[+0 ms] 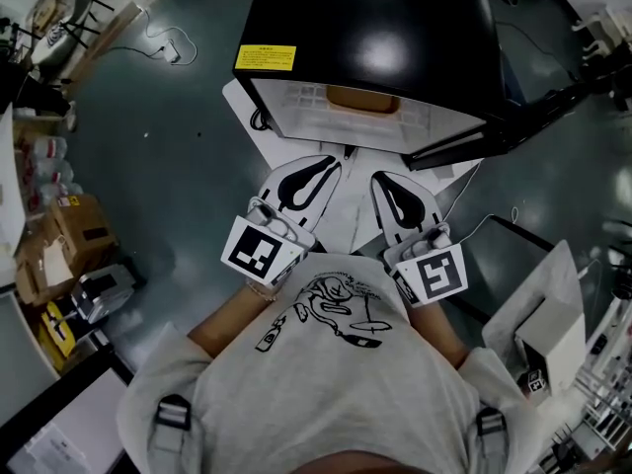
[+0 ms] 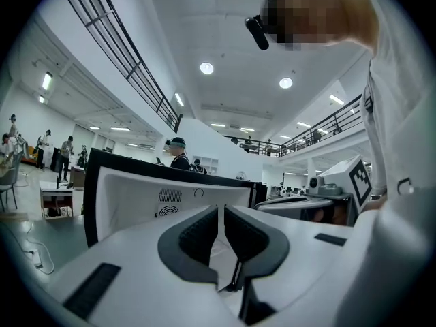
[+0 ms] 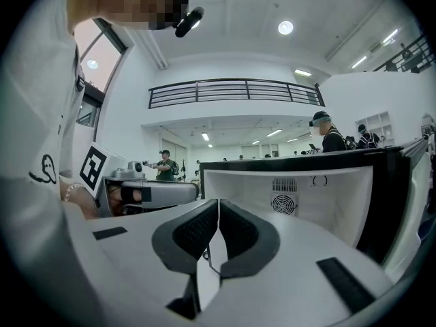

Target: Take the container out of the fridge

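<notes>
Head view: the fridge (image 1: pixel 375 28) stands open, with the container (image 1: pixel 363 100) on its shelf inside. Both the left tool (image 1: pixel 331 163) and right tool (image 1: pixel 381 179) are closed, empty and short of it. Reaching, gripping and lifting out all remain.

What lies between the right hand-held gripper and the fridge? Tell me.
Nothing: head view shows only bare white surface between right hand-held gripper and fridge.

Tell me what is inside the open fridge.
An orange container sits inside the fridge, and a round fan vent shows on the white back wall. From above, the fridge's black top covers the rest of the interior.
</notes>
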Demonstrator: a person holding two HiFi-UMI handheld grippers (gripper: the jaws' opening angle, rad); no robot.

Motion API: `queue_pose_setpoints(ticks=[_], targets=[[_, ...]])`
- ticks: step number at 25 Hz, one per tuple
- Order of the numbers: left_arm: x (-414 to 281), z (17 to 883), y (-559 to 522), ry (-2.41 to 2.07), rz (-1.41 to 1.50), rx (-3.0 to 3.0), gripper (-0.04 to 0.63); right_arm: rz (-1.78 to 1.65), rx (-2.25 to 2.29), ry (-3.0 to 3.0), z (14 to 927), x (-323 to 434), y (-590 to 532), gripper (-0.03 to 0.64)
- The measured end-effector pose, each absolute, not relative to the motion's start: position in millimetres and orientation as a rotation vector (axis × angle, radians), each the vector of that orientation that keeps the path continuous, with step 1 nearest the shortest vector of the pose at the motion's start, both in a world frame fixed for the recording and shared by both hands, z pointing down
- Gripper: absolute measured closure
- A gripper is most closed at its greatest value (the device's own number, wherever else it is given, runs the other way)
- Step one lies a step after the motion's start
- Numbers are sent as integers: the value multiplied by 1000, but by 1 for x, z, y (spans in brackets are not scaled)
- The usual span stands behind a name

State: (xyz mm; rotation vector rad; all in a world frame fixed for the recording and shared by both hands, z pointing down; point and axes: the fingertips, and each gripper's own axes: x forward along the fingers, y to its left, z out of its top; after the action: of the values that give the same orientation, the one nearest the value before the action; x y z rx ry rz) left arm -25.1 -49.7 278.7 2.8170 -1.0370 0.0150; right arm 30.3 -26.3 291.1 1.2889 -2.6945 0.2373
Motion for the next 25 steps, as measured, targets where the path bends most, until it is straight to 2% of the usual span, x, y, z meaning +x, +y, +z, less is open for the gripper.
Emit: queue_pose_setpoints(ticks=[14, 25], targets=[[-9, 295, -80, -1046, 98, 2798, 552, 212, 1345, -2617, 304, 68, -60, 588], [-11, 320, -104, -1046, 174, 2768, 505, 202, 1383, -2548, 320, 86, -83, 584]])
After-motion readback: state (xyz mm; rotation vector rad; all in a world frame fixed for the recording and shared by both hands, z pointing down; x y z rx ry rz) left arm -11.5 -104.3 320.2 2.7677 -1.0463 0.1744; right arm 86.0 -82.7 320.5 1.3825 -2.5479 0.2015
